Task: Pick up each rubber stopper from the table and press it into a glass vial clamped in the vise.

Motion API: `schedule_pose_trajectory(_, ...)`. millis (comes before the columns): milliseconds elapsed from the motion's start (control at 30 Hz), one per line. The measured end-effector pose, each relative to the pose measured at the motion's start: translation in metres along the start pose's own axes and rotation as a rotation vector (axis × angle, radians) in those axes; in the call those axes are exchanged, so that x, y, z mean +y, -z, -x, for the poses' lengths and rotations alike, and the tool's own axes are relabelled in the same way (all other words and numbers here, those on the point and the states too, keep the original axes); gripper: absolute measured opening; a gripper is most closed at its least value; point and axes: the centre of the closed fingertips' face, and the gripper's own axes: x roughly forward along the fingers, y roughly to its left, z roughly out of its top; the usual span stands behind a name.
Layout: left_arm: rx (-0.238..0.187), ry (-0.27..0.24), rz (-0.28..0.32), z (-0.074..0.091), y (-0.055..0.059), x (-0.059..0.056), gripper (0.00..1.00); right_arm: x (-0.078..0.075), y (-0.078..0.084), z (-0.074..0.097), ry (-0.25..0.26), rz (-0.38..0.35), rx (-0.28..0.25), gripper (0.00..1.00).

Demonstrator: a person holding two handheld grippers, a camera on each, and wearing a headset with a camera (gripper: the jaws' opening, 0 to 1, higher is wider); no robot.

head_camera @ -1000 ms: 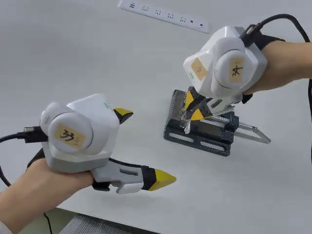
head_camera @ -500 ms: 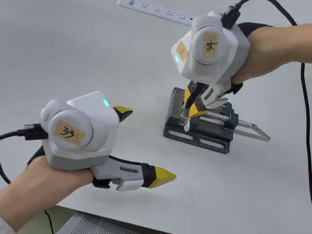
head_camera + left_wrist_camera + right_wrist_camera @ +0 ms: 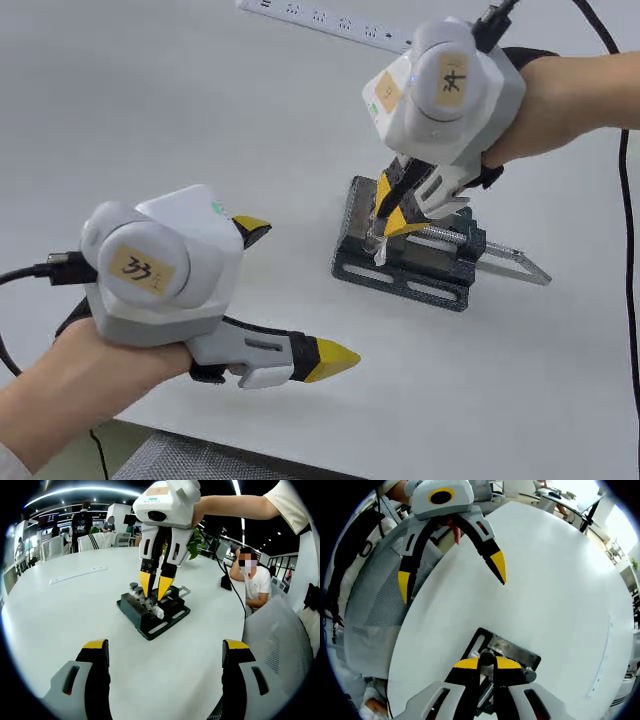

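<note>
Over vise (image 3: 405, 272), right gripper (image 3: 386, 226) pinches rubber stopper (image 3: 487, 656); neighbouring vials (image 3: 135, 587) look capped; left gripper (image 3: 297, 294) wide, empty; probably late stage.

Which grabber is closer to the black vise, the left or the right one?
Right. The right gripper reaches down onto the vise, its tips pinching a dark rubber stopper over the vials. The left gripper hangs open, well apart from the vise, above bare table.
</note>
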Motion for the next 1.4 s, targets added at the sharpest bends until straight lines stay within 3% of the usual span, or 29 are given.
schedule_pose_trajectory(233,0.001,-0.001,0.001,0.0004,0.0014,0.0016,0.93,-0.0002,-0.0023,0.0001,0.005,0.046,-0.033,0.04)
schedule_pose_trajectory(300,0.000,-0.003,0.002,0.0007,0.0011,0.0024,0.93,-0.0014,-0.0025,-0.0001,0.016,-0.005,-0.039,0.04)
schedule_pose_trajectory(1400,0.007,0.007,0.011,-0.0026,0.0027,0.0011,0.91,-0.0018,-0.0006,-0.0009,0.063,0.097,-0.024,0.07)
